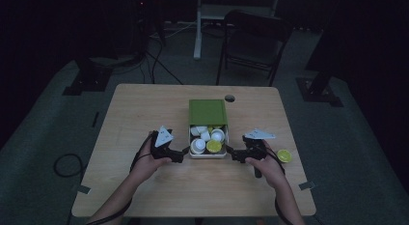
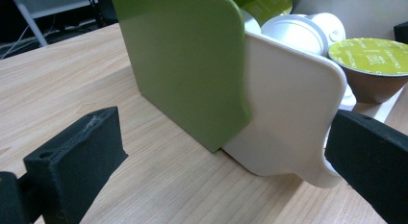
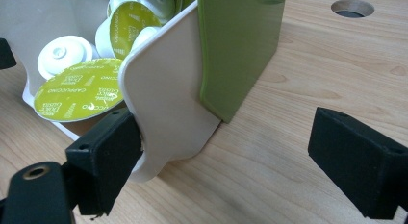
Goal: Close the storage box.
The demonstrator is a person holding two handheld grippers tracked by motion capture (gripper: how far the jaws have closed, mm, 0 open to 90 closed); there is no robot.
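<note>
Wooden table (image 1: 144, 186) with a white drawer-type box (image 1: 208, 155) pulled partway out of its green sleeve (image 1: 207, 111), sitting at table centre. Drawer holds coffee capsules (image 1: 206, 142) — white-lidded and yellow-green-lidded, one reading "cappuccino" in the right gripper view. A single yellow-green capsule (image 1: 283, 155) lies apart on the table, just right of the right hand (image 1: 265, 164). Left gripper (image 1: 181, 154) sits at the drawer's left front corner, right gripper (image 1: 229, 153) at its right front corner. Left gripper view: jaws spread wide, released; the drawer's white side wall (image 2: 288, 113) lies between them, its curved front lip touching or just beside the right-hand jaw — contact unclear. Right gripper view: jaws likewise apart; the left-hand jaw rests against the drawer's white wall (image 3: 168, 104), the other jaw well clear over bare wood.
</note>
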